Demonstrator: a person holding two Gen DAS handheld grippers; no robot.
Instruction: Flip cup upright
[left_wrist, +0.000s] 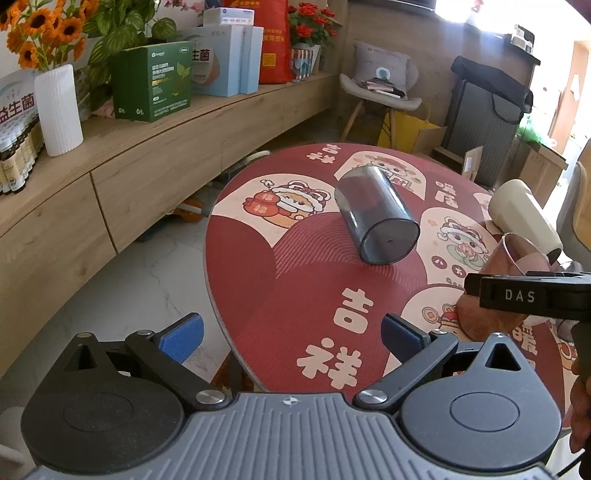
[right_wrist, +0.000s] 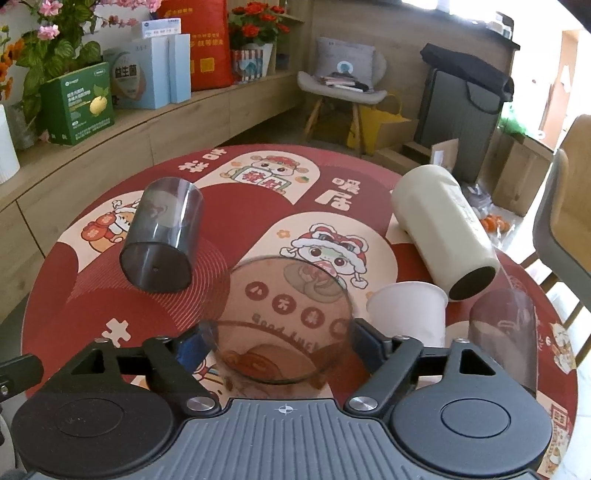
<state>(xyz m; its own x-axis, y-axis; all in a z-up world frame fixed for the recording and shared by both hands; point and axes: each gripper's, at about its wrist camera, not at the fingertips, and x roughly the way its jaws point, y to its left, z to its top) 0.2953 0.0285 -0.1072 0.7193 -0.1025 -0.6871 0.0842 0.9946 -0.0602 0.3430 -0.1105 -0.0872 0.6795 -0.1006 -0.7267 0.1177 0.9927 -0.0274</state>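
Squarely between right gripper (right_wrist: 282, 341) fingers — pink cup (right_wrist: 284, 325).

The see-through pinkish cup (right_wrist: 282, 321) is held tipped between two gripper fingers, its open mouth facing the camera.

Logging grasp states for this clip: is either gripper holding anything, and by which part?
The right gripper holds the pinkish transparent cup, fingers on opposite sides of its wall, mouth toward the camera. The left gripper is open and empty.
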